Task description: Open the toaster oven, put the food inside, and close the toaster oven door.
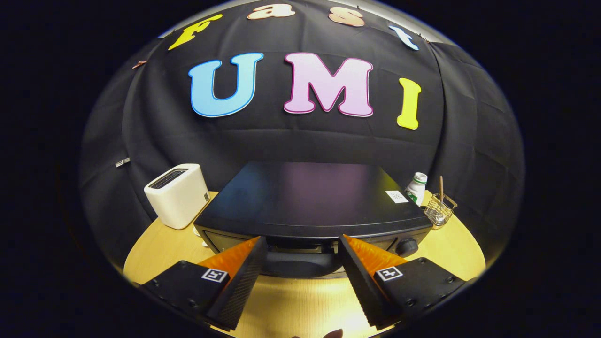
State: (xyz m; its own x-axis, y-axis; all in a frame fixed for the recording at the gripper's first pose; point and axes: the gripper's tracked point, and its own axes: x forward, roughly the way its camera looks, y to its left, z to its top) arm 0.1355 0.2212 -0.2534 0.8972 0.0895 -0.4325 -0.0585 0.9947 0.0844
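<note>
The gripper is held wide open, nothing grasped, with its two orange-and-black fingers spread apart just in front of the toaster oven. The oven, a black box, is seen from slightly above, so mostly its flat top is shown, and it's parked in the middle of a round wooden table. The fingertips are lined up at the upper edge of the oven's front, one on each side of the dark handle area that sits between them; whether the door is touched can't really be told from here. A round knob is spotted on the oven's front, just beyond the right finger. A small white sticker is stuck on the oven's top near its right rear corner. Off to the left of the oven, a white toaster is set on the table, close beside it. To the right, behind the oven's corner, a white bottle with a green label and a little wire basket with a stick in it are placed near the table's edge.
</note>
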